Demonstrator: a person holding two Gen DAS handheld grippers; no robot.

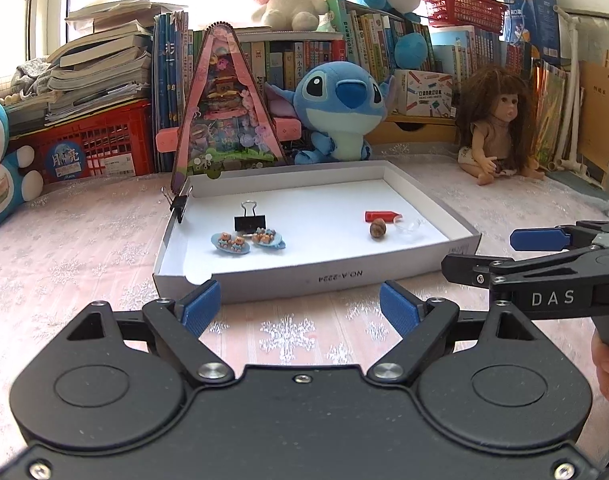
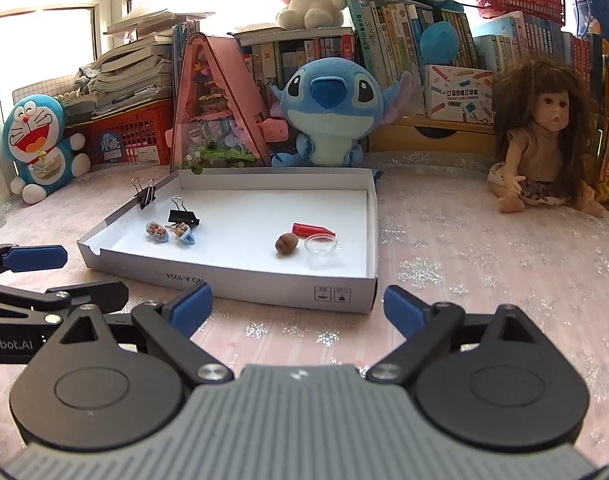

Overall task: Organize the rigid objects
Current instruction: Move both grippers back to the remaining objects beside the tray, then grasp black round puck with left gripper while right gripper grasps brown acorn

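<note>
Here, both claws hovered side by side above the desk (image 1: 84, 248), short of the near wall of the tray (image 1: 304, 276). The left claw (image 1: 300, 308) stood wide open and held nothing; the right claw (image 2: 298, 304) likewise stood wide open and empty. All loose items lay inside the tray, ahead of and below both claws. Two blue hair clips (image 1: 246, 242) and a black binder clip (image 1: 249, 222) lay toward the tray's left side, nearly straight ahead of the left claw. A red tube (image 2: 312, 230), a brown nut (image 2: 286, 243) and a clear dish (image 2: 321, 246) lay toward the right side, nearly straight ahead of the right claw. The tube's long axis ran across the tray, crosswise to the right claw's approach line. A second binder clip (image 2: 144, 196) gripped the tray's left wall. By this layout, each claw was nearer its own group.
</note>
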